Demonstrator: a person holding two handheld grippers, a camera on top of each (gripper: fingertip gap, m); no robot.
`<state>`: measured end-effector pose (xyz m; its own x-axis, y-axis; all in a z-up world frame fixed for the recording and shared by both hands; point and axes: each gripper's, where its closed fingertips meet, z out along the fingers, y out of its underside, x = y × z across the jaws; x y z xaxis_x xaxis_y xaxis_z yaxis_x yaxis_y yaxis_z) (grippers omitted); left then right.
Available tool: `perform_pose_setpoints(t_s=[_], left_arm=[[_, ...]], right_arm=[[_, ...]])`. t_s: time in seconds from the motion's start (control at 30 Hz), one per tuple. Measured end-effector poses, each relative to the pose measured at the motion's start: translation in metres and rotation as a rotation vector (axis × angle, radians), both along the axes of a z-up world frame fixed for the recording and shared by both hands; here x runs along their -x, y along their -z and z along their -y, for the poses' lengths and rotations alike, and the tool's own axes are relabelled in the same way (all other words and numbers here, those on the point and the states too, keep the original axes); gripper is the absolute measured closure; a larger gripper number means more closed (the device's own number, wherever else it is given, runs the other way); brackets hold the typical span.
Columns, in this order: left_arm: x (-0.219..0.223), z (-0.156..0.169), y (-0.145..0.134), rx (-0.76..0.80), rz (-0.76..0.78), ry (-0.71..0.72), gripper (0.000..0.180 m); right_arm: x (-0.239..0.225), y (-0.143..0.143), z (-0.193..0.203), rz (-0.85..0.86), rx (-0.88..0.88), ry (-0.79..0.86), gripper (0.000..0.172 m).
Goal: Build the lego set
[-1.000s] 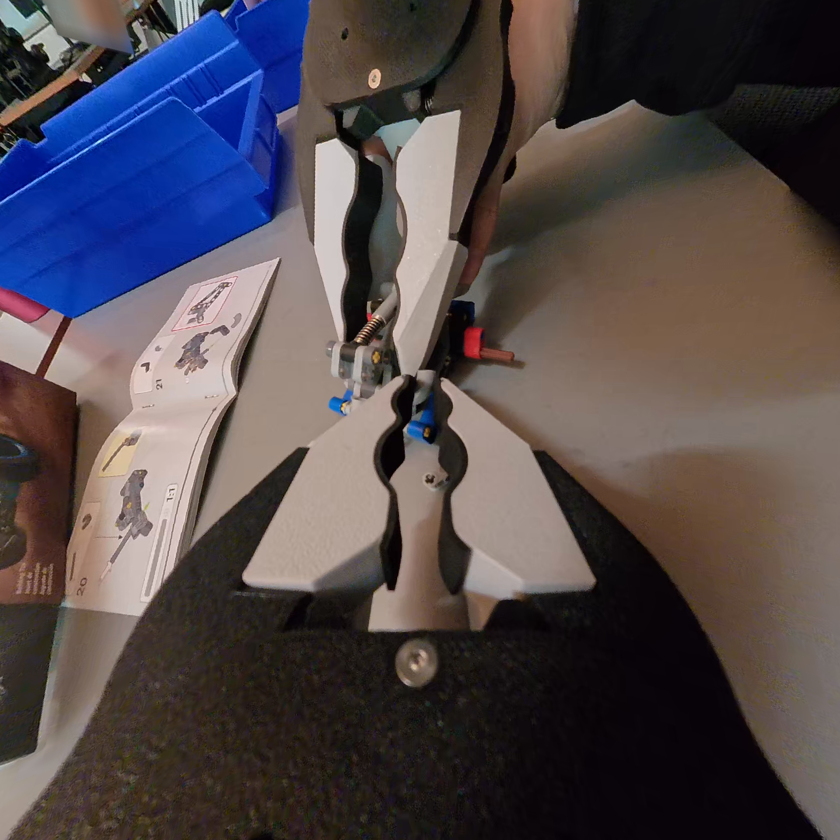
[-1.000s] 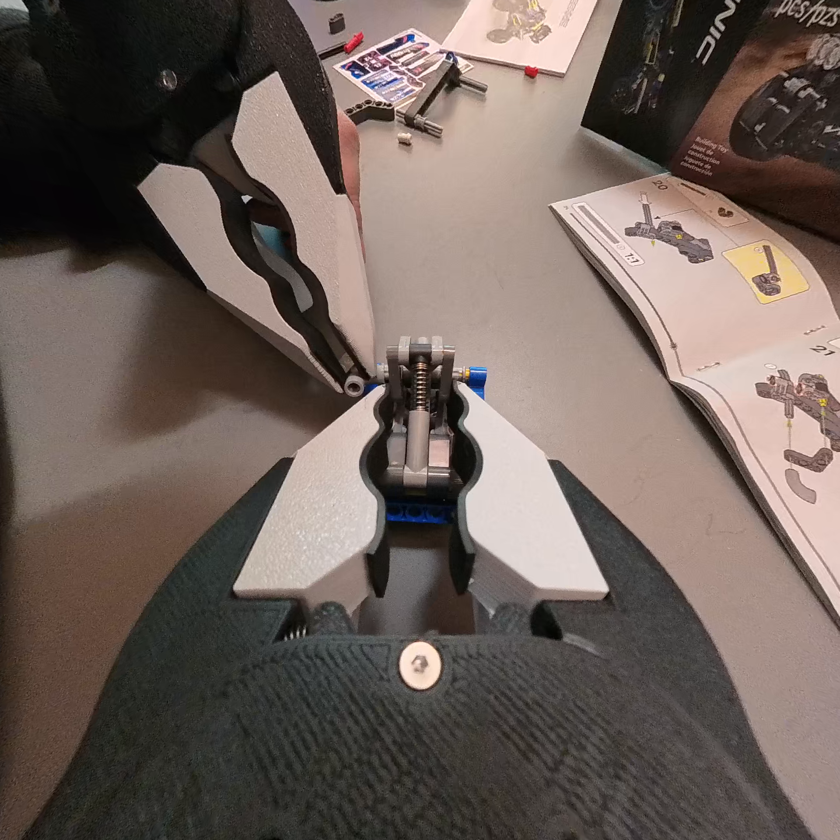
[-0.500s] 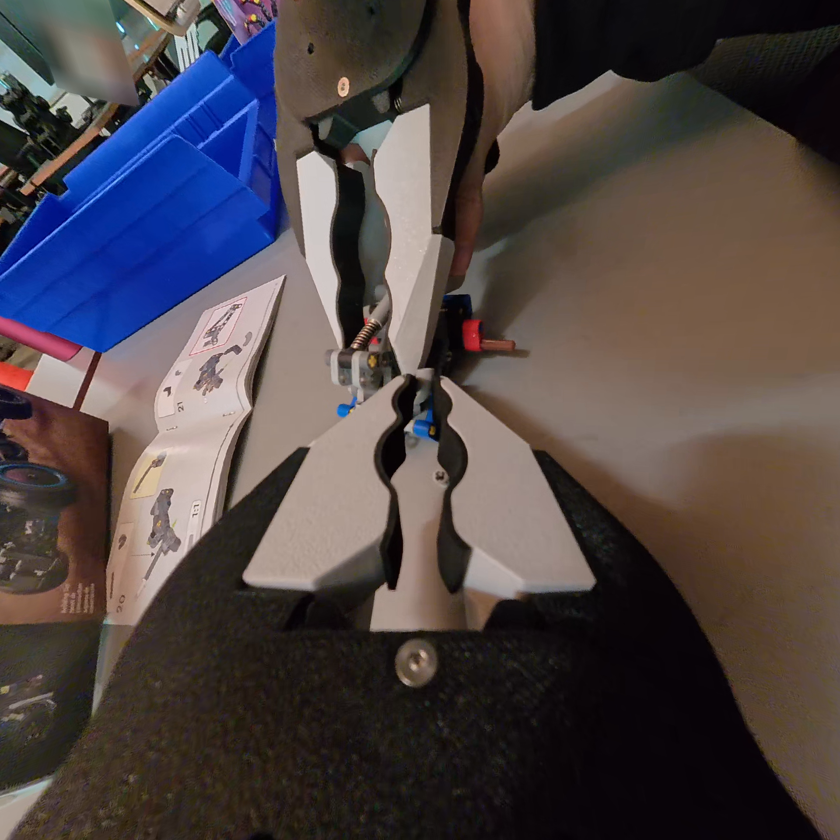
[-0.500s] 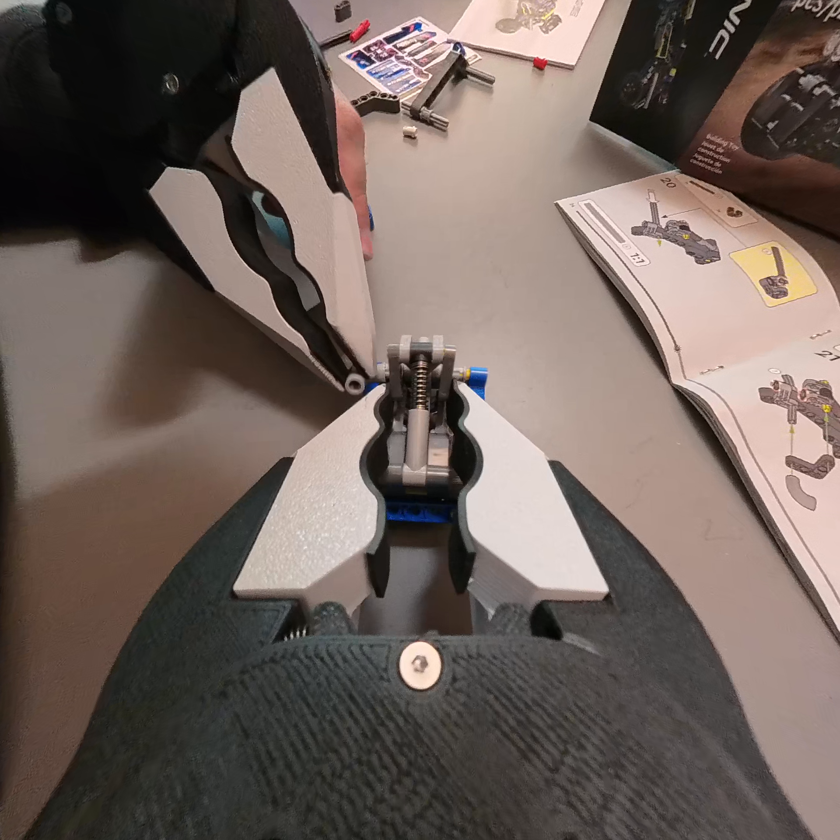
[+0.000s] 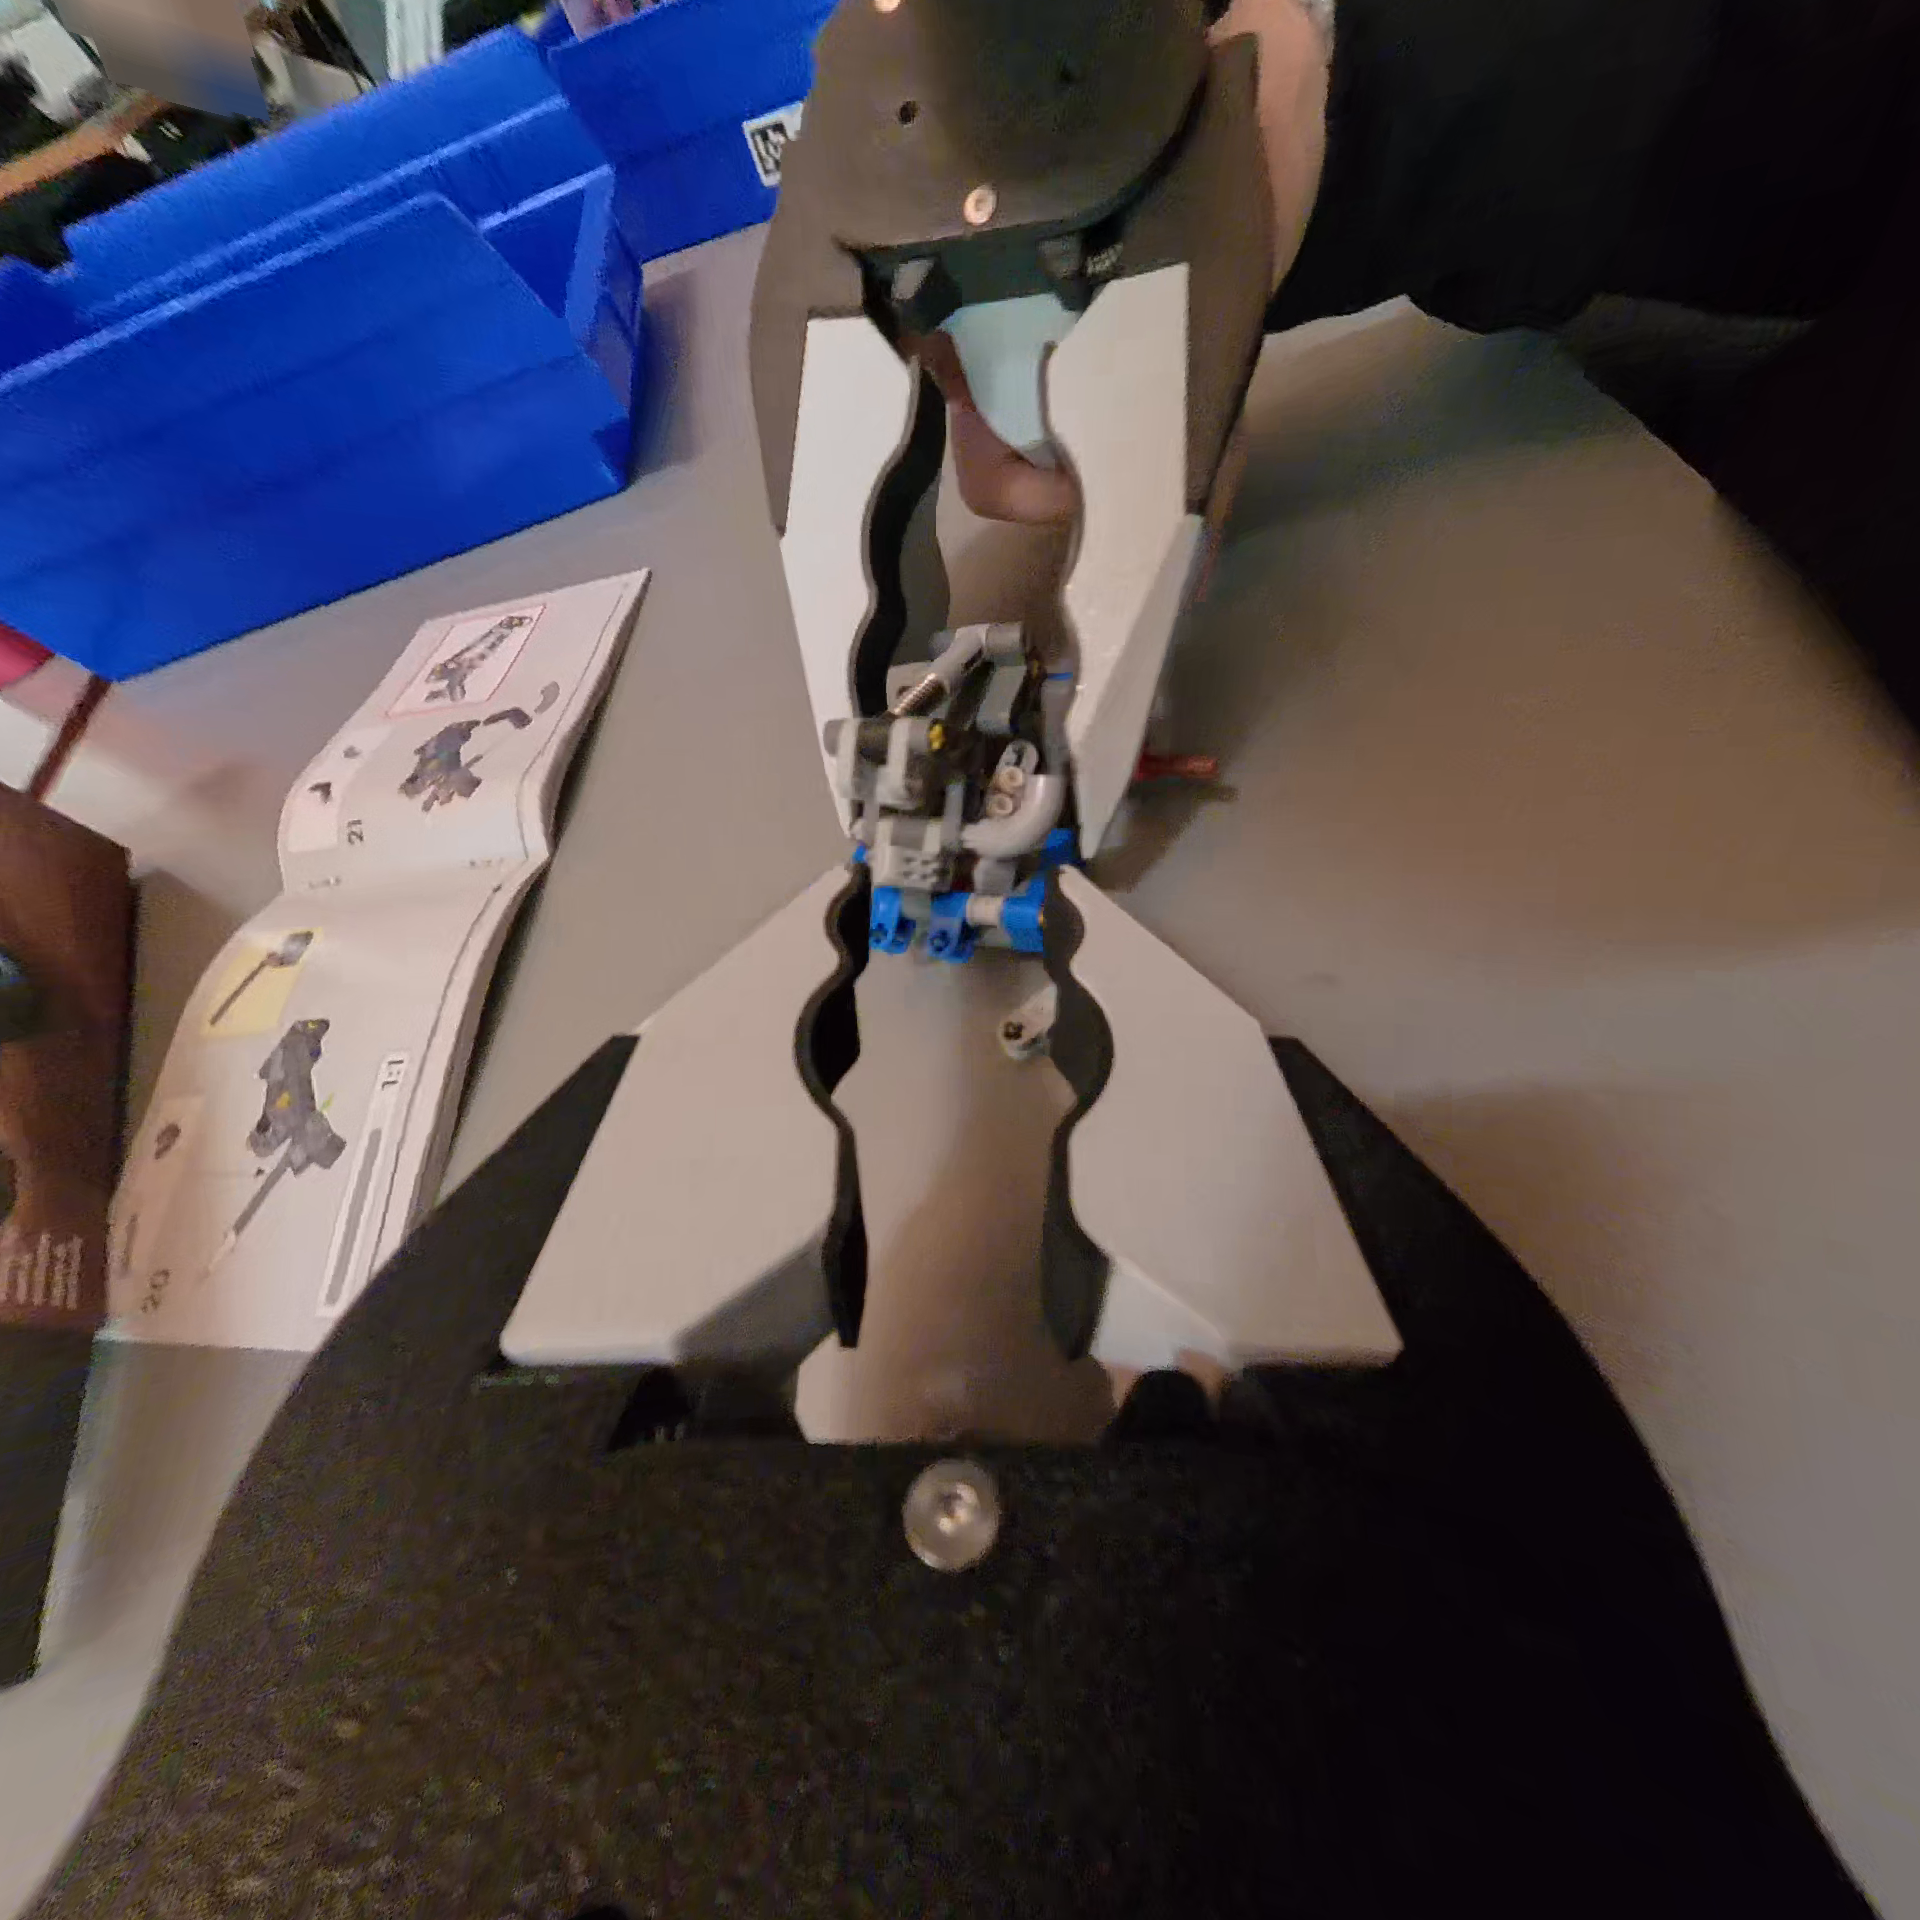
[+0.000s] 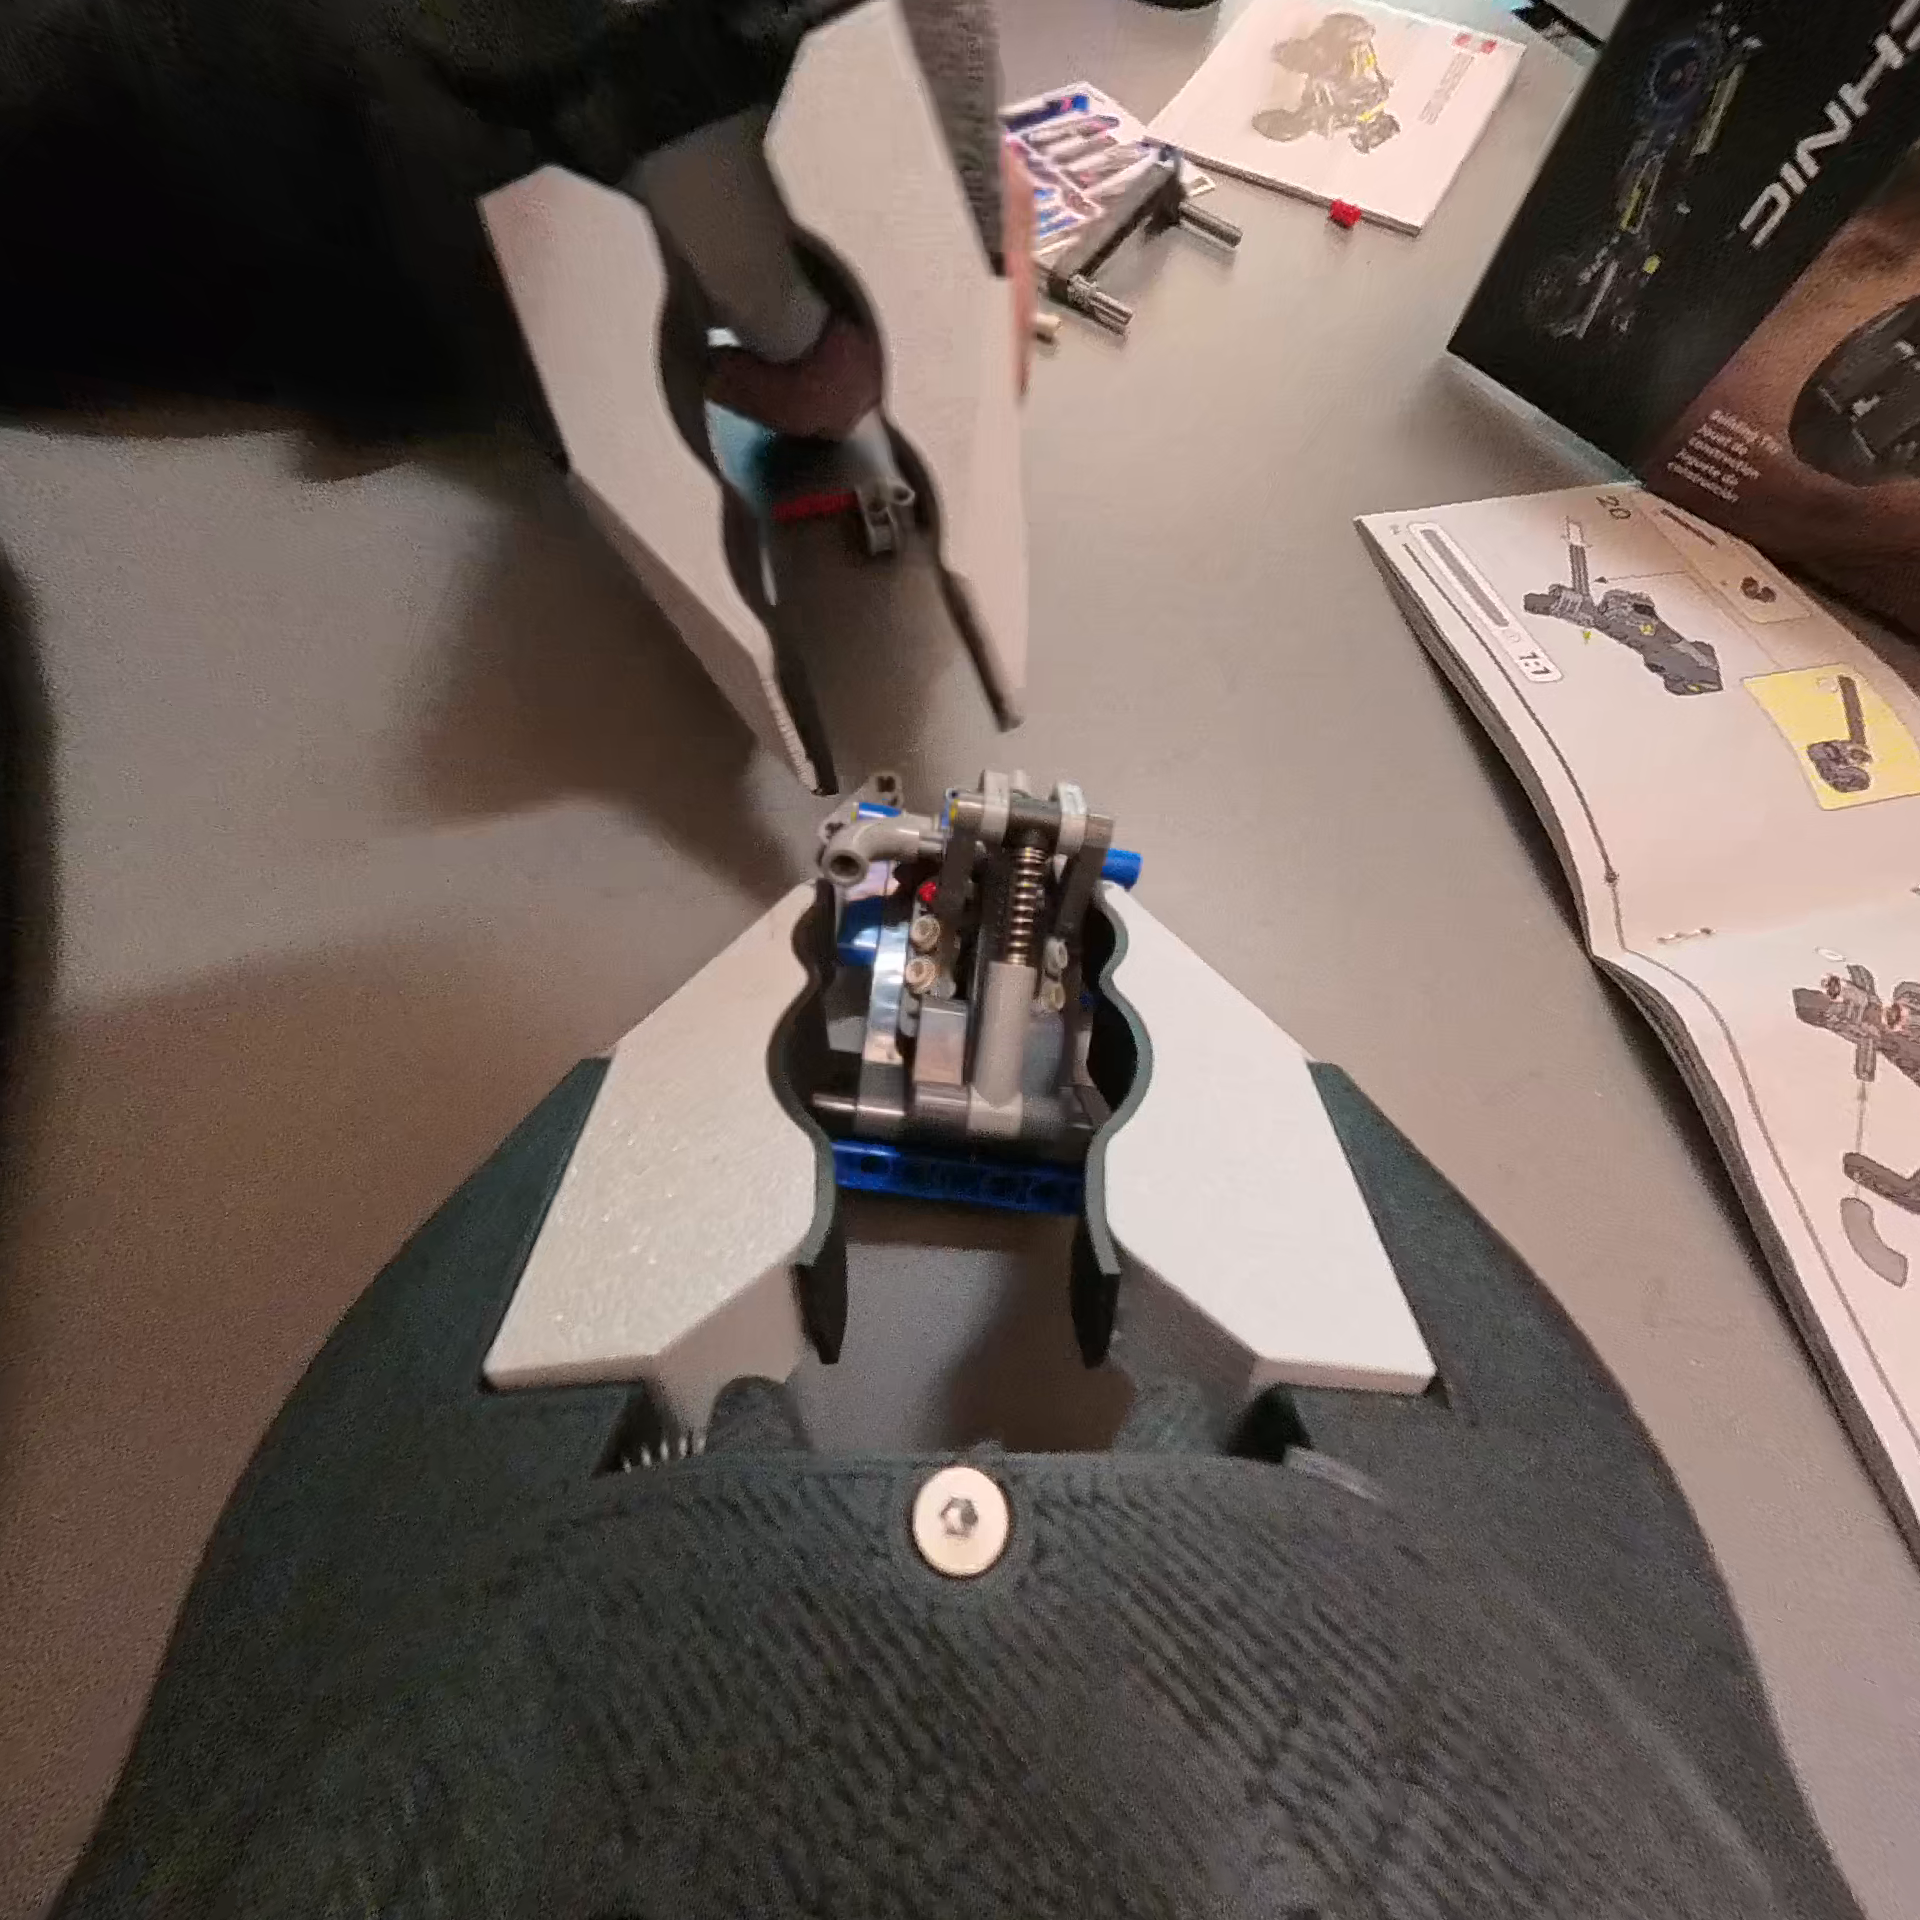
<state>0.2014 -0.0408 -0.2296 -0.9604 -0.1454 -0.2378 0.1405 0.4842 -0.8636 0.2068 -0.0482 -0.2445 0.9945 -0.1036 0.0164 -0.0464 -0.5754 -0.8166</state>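
the right gripper [image 6: 966,904] is standing with its fingers apart around a small grey and blue brick model [image 6: 977,997], which is sitting on the grey table [image 6: 1247,727]; the pads look just clear of its sides. the left gripper [image 5: 956,894] is hovering at the model's far end, fingers apart too and holding nothing (a tiny pale peg [image 5: 1023,1023] is lying between them). any grip would likely sit best low, on the wide blue base. an open booklet [image 6: 1662,779] is lying well to the right.

The model [image 6: 966,997] sits on the bench [image 6: 312,790] between the right hand-held gripper's [image 6: 961,904] fingers. The left hand-held gripper [image 6: 914,727] faces it just beyond. A booklet [image 6: 1704,790] lies to the right, a box [image 6: 1714,239] behind it.
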Motion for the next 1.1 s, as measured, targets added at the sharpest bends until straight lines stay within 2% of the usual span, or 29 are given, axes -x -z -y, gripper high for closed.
perform_pose_setpoints(t_s=[0.1,0.23,0.37,0.43,0.67,0.87,1.1], left_arm=[[-0.005,-0.001,0.003,-0.014,-0.083,0.012,0.139],[-0.002,0.005,0.002,0.005,-0.206,0.069,0.132],[-0.003,0.010,0.009,-0.030,-0.291,0.098,0.136],[-0.002,0.011,0.011,-0.040,-0.321,0.119,0.141],[0.001,0.018,0.014,-0.074,-0.253,0.165,0.144],[-0.002,0.020,0.015,-0.086,-0.176,0.149,0.147],[-0.001,0.021,0.016,-0.089,-0.166,0.161,0.147]], right_arm=[[0.002,-0.006,-0.004,0.006,-0.032,-0.009,0.119],[0.001,-0.011,-0.004,-0.017,-0.040,0.023,0.114],[0.004,-0.010,-0.004,-0.035,-0.034,0.028,0.125],[0.003,-0.009,-0.003,-0.033,-0.026,0.038,0.125],[0.005,-0.006,0.000,0.001,0.004,0.006,0.126],[0.001,-0.005,0.003,0.077,0.001,0.031,0.126],[0.002,-0.005,0.004,0.110,0.012,0.005,0.125]])
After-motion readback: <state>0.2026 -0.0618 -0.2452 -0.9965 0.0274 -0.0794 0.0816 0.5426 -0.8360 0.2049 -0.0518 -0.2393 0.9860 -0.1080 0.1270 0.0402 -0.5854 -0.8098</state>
